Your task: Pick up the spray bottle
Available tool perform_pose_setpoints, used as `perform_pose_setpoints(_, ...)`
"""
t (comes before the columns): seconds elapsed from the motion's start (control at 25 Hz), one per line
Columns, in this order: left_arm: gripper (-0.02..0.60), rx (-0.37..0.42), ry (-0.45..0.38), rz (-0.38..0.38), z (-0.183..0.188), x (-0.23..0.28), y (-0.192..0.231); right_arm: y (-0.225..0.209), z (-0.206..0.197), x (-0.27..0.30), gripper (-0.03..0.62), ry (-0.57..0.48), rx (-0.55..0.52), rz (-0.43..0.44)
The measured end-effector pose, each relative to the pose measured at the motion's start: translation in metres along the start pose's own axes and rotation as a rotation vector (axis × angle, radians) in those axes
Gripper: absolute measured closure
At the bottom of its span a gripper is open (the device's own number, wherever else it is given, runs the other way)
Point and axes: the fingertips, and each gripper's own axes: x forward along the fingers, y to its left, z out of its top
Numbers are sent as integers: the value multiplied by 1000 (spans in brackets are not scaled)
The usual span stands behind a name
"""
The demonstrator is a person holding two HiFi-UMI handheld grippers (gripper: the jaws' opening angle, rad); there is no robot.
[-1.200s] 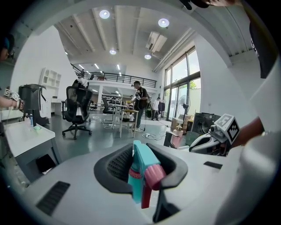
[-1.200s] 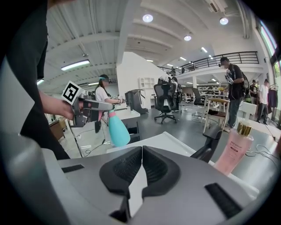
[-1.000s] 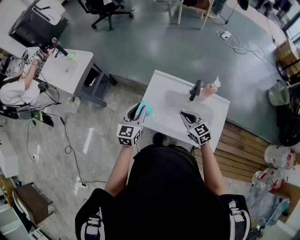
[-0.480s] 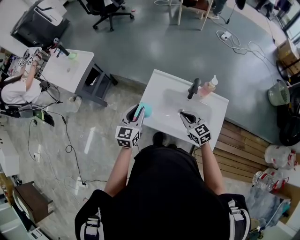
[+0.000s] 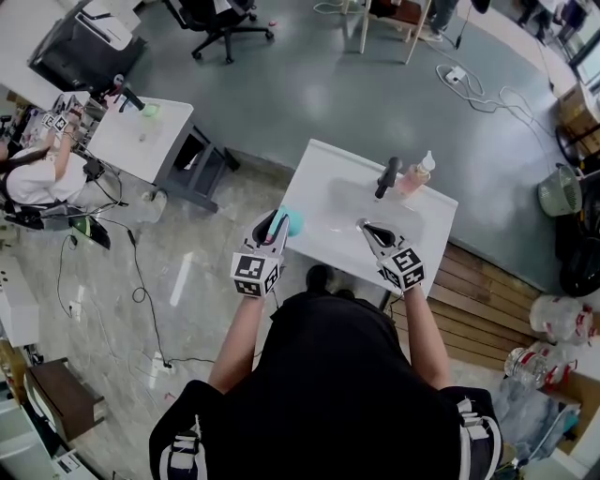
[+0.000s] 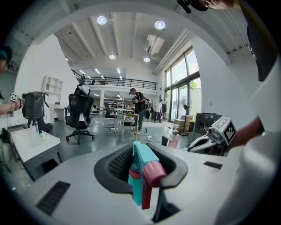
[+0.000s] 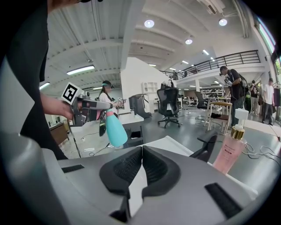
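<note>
- A bright open hall with a grey floor; a white counter (image 5: 317, 180) with a shallow basin stands straight in front of the person.
- Nearest, the left gripper (image 6: 145, 168) has its jaws clamped on the head of the spray bottle (image 6: 139, 163), and the pink trigger juts toward the camera between the pads.
- The bottle's teal body hangs below those jaws in the air, just at the counter's near left edge (the right gripper view shows it lifted, nothing touching its base).
- To the right, the right gripper (image 7: 141, 165) is held over the near side of the counter, its jaws pressed together with nothing between them.
- The two grippers are well apart, each pointing away from the person and slightly downward.
- Farther along the counter, a black faucet (image 5: 387, 176) rises at the basin's far rim.
- Just right of the faucet stands a pink pump bottle (image 5: 419, 174), upright, near the far right corner.
- Far left, another white table (image 5: 141, 141) has a seated person (image 5: 37, 178) at it.
- Beyond it, at the far end of the floor, a black office chair (image 5: 214, 19).
</note>
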Motion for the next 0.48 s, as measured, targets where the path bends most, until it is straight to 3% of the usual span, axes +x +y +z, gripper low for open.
perform_pose_setpoints(0.48,482,19,14,31,-2,-4,-6,-9,-7,-5,577,2,-11,-4)
